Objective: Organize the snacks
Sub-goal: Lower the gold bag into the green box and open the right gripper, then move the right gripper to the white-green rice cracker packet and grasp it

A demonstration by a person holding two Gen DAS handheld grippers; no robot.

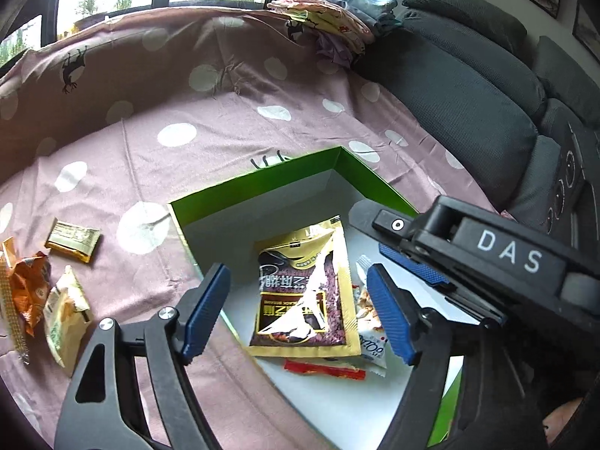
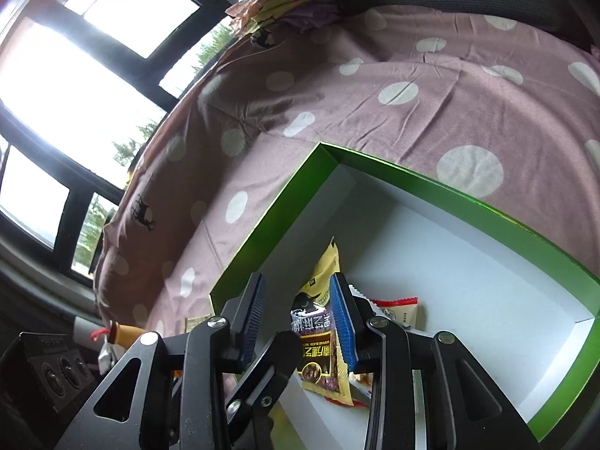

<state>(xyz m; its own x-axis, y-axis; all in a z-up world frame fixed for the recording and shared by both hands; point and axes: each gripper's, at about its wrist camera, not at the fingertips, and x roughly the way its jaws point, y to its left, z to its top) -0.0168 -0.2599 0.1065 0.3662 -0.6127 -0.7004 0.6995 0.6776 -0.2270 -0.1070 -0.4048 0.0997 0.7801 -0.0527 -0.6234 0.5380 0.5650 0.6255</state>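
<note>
Above the green box (image 1: pixel 262 183) on the spotted bedsheet (image 1: pixel 225 112), your left hand-held gripper (image 1: pixel 300 307) hangs released, jaws spread on either side of the gold and purple sachet (image 1: pixel 303 288) without touching it, while your right hand-held gripper (image 2: pixel 298 318) is nearly clenched, with nothing visibly pinched. The sachet lies flat on the box floor, over a red wrapper (image 1: pixel 324 369) and a white packet (image 1: pixel 371 341), its long axis running away from you, top toward the far wall. Lift the left gripper clear before reaching left for the loose snacks (image 1: pixel 56 288) on the sheet, and lay each one flat.
</note>
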